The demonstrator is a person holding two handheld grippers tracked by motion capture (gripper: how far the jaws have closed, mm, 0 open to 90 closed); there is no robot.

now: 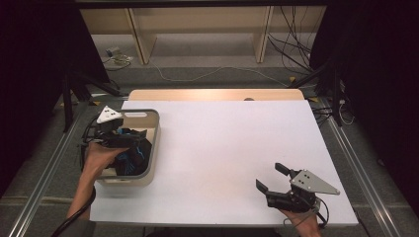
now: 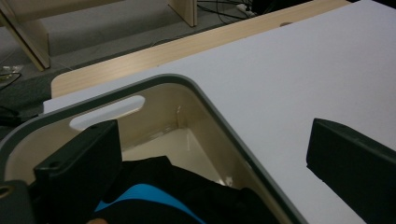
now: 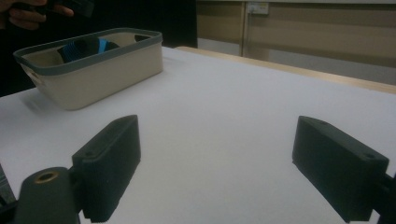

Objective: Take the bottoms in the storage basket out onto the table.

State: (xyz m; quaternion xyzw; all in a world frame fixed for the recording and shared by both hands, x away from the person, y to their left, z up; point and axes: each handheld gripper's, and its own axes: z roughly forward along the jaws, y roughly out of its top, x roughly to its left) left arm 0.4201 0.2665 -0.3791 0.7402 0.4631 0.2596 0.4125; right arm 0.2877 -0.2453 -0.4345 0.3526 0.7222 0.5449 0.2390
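Your left gripper (image 1: pixel 120 134) hangs over the near left part of the beige bin (image 1: pixel 153 148), jaws spread wide with nothing between them, one jaw above the dark garment (image 1: pixel 132 153) and the other out past the bin's right rim. That garment, black with bright blue panels, lies bunched inside the bin (image 2: pixel 219 116), toward its near end, and it looks as if picking it out is the step in hand. To do that well, bring both jaws inside the rim first, since one of them now sits over the white table (image 2: pixel 327 60); then lower onto a raised fold near the blue patch (image 2: pixel 140 193) so you pinch a good thickness of cloth, not a single loose layer. Close fully before lifting, and lift straight up so the fabric clears the grey rim without dragging the light bin along. Your right gripper (image 1: pixel 277 183) waits on the table well to the right of the bin and nearer to you, its jaws also apart and empty; it could steady the bin (image 3: pixel 93 60) if it starts to shift. By count: one bin, one garment as far as the folds let me tell, two grippers.
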